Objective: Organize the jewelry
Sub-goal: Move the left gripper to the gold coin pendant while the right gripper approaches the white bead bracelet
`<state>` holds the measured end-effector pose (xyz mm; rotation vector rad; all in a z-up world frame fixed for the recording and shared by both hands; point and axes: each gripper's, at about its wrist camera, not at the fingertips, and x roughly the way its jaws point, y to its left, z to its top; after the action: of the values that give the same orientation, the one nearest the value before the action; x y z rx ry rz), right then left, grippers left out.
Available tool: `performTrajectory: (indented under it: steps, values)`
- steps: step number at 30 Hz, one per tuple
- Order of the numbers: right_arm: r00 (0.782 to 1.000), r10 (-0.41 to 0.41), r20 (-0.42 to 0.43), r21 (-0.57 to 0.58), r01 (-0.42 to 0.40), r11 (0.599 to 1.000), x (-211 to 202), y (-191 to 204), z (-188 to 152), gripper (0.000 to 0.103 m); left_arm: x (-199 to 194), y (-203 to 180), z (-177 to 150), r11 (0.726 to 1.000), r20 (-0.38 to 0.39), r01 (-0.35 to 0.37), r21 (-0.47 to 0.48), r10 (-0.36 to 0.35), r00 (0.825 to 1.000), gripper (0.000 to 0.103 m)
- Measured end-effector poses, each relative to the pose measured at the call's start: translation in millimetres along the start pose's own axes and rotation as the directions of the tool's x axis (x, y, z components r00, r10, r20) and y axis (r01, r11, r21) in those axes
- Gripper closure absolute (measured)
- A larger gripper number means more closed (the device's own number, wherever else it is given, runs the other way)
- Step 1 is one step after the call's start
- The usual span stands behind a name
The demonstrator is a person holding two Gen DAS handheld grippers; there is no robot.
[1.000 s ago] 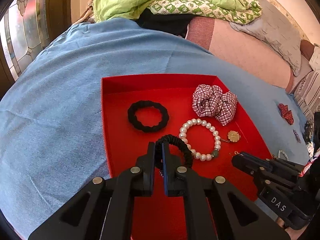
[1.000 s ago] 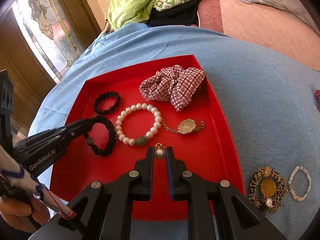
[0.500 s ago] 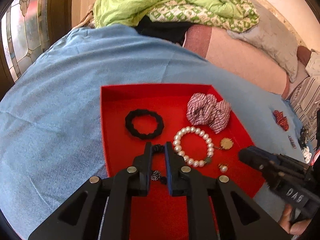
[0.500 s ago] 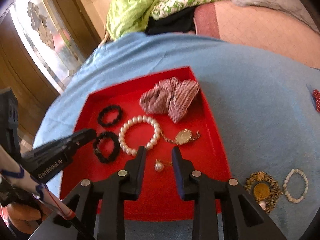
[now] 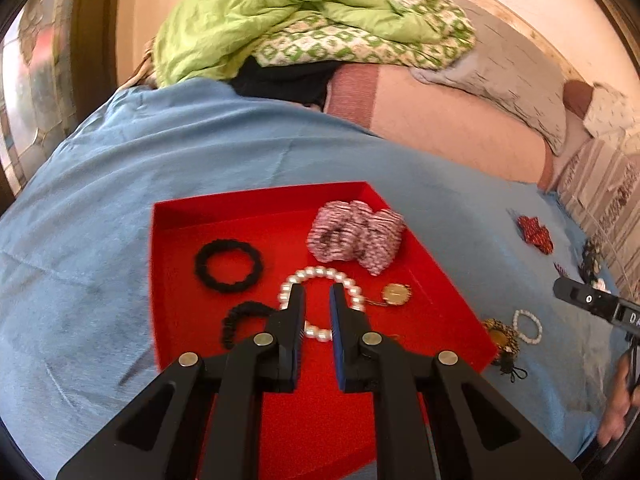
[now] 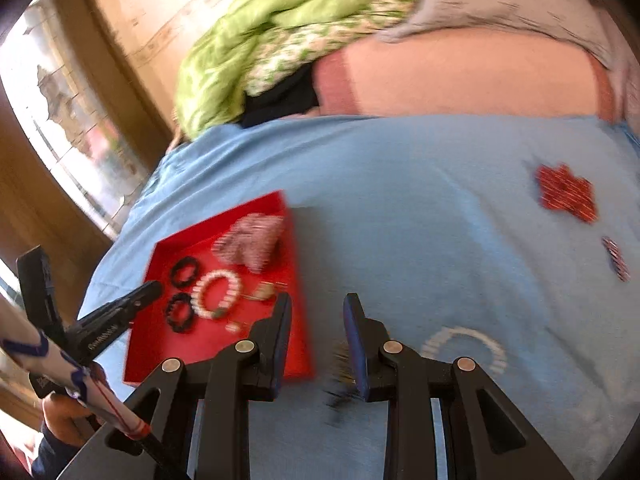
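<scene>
A red tray (image 5: 180, 332) on the blue cloth holds two black hair ties (image 5: 228, 266) (image 5: 240, 320), a pearl bracelet (image 5: 320, 274), a gold watch (image 5: 396, 294) and a checked scrunchie (image 5: 356, 236). My left gripper (image 5: 317, 300) is open and empty above the pearl bracelet. My right gripper (image 6: 316, 312) is open and empty, right of the tray (image 6: 148, 356), above a gold and black ornament (image 6: 342, 364). A white bead bracelet (image 6: 464, 344) lies to its right on the cloth.
A red beaded ornament (image 6: 566, 194) and a small striped piece (image 6: 616, 258) lie on the cloth at the right. A green quilt (image 5: 280, 20) and pillows are piled behind. A window is at the left.
The left gripper opened and let go of the black hair tie, which now lies in the tray. The right gripper opened, dropped the pearl earring, and swung right off the tray.
</scene>
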<state>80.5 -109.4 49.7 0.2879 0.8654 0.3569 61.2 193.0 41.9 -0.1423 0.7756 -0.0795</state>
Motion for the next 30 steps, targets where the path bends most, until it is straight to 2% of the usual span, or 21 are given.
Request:
performTrajectory:
  steps: [4,10,14,21,24,27,29,30]
  values:
    - [0.999,-0.051,-0.006,0.057,0.051,0.997,-9.5,-44.7,-12.2,0.074,0.0,-26.8,-1.4,0.999,0.004,0.024,0.042,-0.025,1.0,0.092]
    - [0.997,-0.071,-0.04,0.151,0.077,0.985,-4.1,-91.1,-30.0,0.074,-3.3,-85.8,-9.9,0.981,0.003,0.121,0.152,-0.122,0.992,0.09]
    - [0.998,-0.05,-0.043,0.17,0.057,0.984,-2.8,-97.2,-32.0,0.074,1.2,-112.7,-15.4,0.966,-0.013,0.142,0.218,-0.142,0.99,0.087]
    - [0.996,-0.04,-0.077,0.144,0.051,0.988,6.5,-96.1,-37.1,0.074,9.1,-124.8,-19.3,0.956,-0.044,0.173,0.235,-0.167,0.985,0.087]
    - [0.993,-0.058,-0.099,0.137,0.072,0.988,16.3,-97.2,-36.2,0.074,9.8,-125.1,-19.1,0.956,-0.047,0.178,0.235,-0.172,0.984,0.087]
    - [0.984,-0.107,-0.143,0.084,0.12,0.989,32.5,-92.3,-36.7,0.074,10.4,-125.4,-19.4,0.949,-0.063,0.205,0.238,-0.196,0.979,0.087]
    - [0.977,-0.167,-0.135,0.012,0.17,0.985,34.5,-82.7,-37.5,0.08,11.1,-127.1,-21.8,0.934,-0.103,0.259,0.247,-0.24,0.965,0.084]
    - [0.968,-0.212,-0.131,-0.04,0.209,0.977,35.3,-77.3,-37.7,0.097,11.1,-130.7,-25.9,0.92,-0.136,0.294,0.259,-0.267,0.954,0.083]
